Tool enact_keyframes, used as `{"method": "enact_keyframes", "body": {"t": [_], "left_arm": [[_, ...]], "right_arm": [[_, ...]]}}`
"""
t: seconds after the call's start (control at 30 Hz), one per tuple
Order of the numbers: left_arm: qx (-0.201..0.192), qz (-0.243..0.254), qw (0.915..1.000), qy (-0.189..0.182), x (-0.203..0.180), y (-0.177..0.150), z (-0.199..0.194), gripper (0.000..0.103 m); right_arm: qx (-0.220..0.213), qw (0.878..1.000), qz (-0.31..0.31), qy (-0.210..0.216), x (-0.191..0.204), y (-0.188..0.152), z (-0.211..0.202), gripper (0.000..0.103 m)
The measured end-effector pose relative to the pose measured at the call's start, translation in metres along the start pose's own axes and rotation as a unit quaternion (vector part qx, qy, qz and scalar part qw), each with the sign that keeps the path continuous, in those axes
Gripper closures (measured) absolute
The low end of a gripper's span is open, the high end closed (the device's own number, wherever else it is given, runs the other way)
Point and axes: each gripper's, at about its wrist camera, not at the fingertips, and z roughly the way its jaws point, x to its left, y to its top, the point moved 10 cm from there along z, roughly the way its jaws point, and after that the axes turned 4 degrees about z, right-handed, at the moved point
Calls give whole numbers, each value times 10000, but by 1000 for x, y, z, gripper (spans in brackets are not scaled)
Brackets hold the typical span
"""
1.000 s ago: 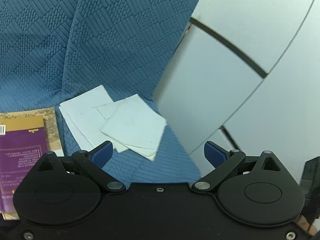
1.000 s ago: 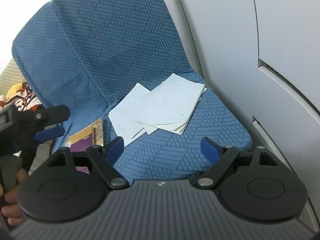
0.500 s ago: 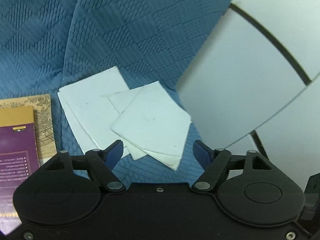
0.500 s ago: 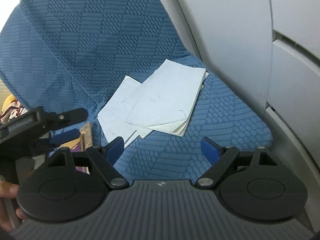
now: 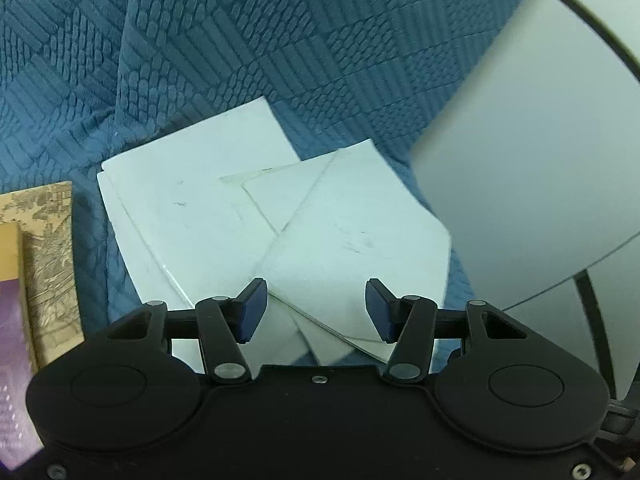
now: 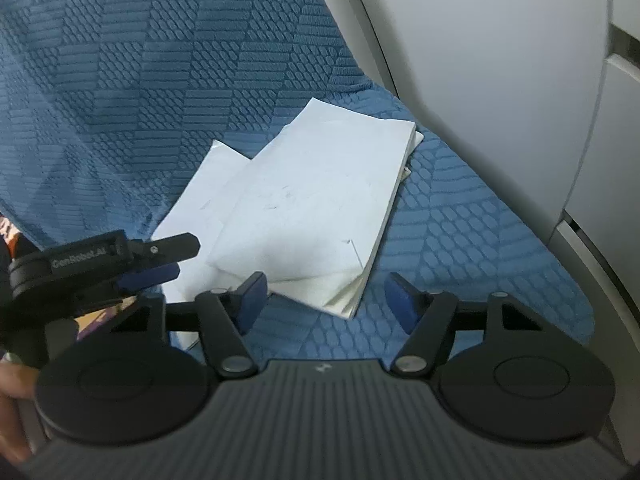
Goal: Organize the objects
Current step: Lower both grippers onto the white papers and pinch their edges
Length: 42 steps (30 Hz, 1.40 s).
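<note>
Several white booklets [image 5: 248, 224] lie fanned over one another on a blue patterned seat cushion [image 5: 360, 64]. The topmost booklet [image 6: 320, 200] lies askew over the others. My left gripper [image 5: 316, 310] hovers over the near corner of the pile, its jaws closing with nothing pressed between the blue pads [image 5: 252, 308]. My right gripper [image 6: 328, 302] hangs just before the near corner of the topmost booklet, its jaws closing too, with nothing between them. The left gripper [image 6: 160, 260] also shows at the left of the right wrist view, beside the pile.
A tan and purple book [image 5: 36, 272] lies on the seat left of the booklets. A pale grey wall panel [image 5: 540, 160] rises right of the seat. The blue seat back [image 6: 160, 60] stands behind the pile. A person's hand [image 6: 12, 400] holds the left gripper's handle.
Both grippers have come down and closer to the booklets, which now fill more of each view. Both pairs of jaws have narrowed, the left more than the right.
</note>
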Motion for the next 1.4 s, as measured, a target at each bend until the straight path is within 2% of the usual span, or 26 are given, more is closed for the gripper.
{"method": "enact_keyframes", "body": {"t": [0.1, 0.2, 0.47, 0.63, 0.73, 0.87, 0.93, 1.07, 1.17, 1.23, 1.33, 1.4], "left_arm": [[58, 5, 10000, 69, 6, 2, 13, 52], [63, 71, 9999, 107, 8, 3, 22, 51], [24, 236, 9995, 213, 9, 8, 39, 51], [73, 271, 9995, 154, 5, 10, 42, 51], [112, 117, 9999, -17, 6, 9, 40, 52], [118, -10, 9999, -123, 10, 8, 38, 54], [126, -20, 9998, -138, 11, 8, 38, 55], [134, 31, 9998, -111, 11, 7, 39, 57], [134, 117, 9998, -75, 10, 7, 39, 58], [121, 131, 9998, -86, 10, 7, 39, 59], [125, 99, 9998, -101, 10, 7, 39, 60], [126, 81, 9998, -119, 11, 7, 39, 60]], "right_arm": [[41, 10000, -55, -58, -3, 3, 13, 46], [60, 9998, -87, -163, -6, 5, 23, 52], [135, 9997, -34, -218, -13, 8, 39, 54], [221, 9997, 99, 61, -10, 6, 41, 54], [257, 9987, 311, 302, -9, 6, 41, 54], [411, 9869, 1194, 1000, -14, 5, 41, 54], [437, 9761, 1673, 1319, -18, 4, 40, 55], [465, 9458, 2503, 2014, -20, 6, 38, 56], [515, 9316, 2826, 2229, -19, 5, 41, 56], [541, 9291, 2869, 2271, -16, 4, 43, 56], [681, 9374, 2690, 2103, -11, 1, 48, 58], [760, 9365, 2679, 2133, -5, -3, 49, 62]]}}
